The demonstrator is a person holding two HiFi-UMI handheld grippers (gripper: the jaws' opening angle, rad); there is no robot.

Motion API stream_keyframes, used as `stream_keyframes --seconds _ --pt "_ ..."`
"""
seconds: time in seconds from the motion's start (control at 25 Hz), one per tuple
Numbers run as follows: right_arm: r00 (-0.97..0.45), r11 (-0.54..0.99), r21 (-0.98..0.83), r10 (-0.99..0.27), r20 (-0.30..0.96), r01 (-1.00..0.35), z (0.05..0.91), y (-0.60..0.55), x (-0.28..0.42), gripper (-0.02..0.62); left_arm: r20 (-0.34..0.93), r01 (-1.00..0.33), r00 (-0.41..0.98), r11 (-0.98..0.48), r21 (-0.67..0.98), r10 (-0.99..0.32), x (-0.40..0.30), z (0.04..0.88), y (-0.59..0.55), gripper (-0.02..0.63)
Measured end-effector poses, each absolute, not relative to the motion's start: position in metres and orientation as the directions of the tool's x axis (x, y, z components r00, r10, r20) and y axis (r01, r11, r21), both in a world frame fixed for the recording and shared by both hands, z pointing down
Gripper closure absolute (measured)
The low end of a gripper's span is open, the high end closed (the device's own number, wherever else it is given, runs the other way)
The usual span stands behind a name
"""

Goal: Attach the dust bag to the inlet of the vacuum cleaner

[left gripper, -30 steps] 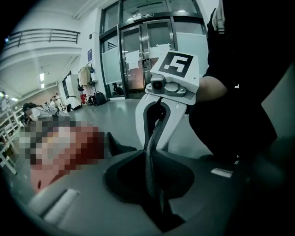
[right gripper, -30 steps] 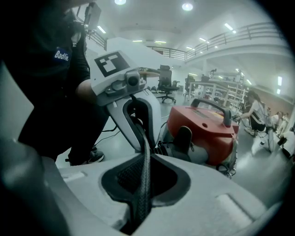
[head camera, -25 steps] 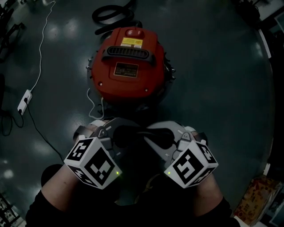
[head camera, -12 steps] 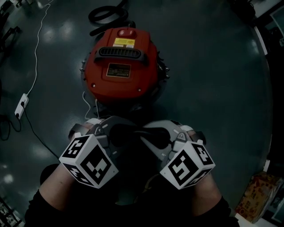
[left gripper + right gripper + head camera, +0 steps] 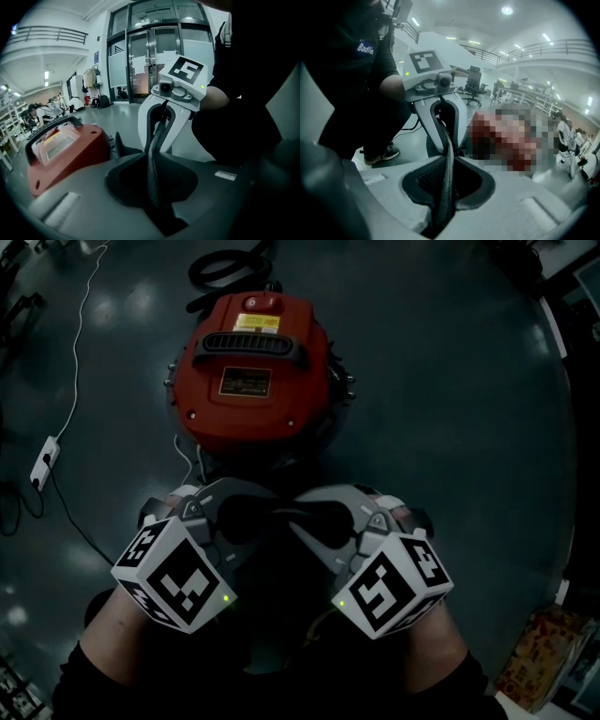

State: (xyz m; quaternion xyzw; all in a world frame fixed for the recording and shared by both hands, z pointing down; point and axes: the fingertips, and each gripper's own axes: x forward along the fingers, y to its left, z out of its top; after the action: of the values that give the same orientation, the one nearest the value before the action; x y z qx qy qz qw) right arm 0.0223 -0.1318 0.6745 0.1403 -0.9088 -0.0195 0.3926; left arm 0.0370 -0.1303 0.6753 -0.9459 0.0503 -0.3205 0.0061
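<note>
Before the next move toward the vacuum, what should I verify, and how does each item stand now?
1. Left gripper clamps the dark mesh-textured strip: ok.
2. Right gripper clamps the same strip: ok, though its jaws have just been opening slightly.
3. Round red vacuum cleaner upright ahead of both grippers: ok.
4. Vacuum's inlet in sight: not ok, only its top with the black handle shows.
5. Thin white cable at the vacuum's base clear of the path: cannot tell.

Open lab hall — glass doors [image 5: 140, 65], mezzanine railing [image 5: 562, 47] (office chairs [image 5: 473, 86]).
</note>
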Motion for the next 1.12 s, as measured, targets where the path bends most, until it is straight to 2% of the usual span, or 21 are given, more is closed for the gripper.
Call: stream_keyframes --seconds 0.2,0.48,1.12 --pt "-0.675 0.956 0.104 -0.268 0.687 -0.273 0.677 -0.132 0.029 0.541 0.612 -0.05 0.788 -0.998 -0.045 -0.067 0.044 0.678 -0.13 0.552" --pt "-0.656 0.963 0.212 -0.269 0.706 -0.167 0.673 -0.135 0.026 0.52 0.581 -0.089 0.81 -0.996 -0.011 -0.078 0.04 0.675 -0.134 0.549" --pt "-0.66 0.958 0.107 -0.261 0.705 -0.264 0.676 -0.137 0.035 0.523 0.608 -0.045 0.791 -0.998 -0.04 -0.06 0.048 0.677 -0.139 0.526"
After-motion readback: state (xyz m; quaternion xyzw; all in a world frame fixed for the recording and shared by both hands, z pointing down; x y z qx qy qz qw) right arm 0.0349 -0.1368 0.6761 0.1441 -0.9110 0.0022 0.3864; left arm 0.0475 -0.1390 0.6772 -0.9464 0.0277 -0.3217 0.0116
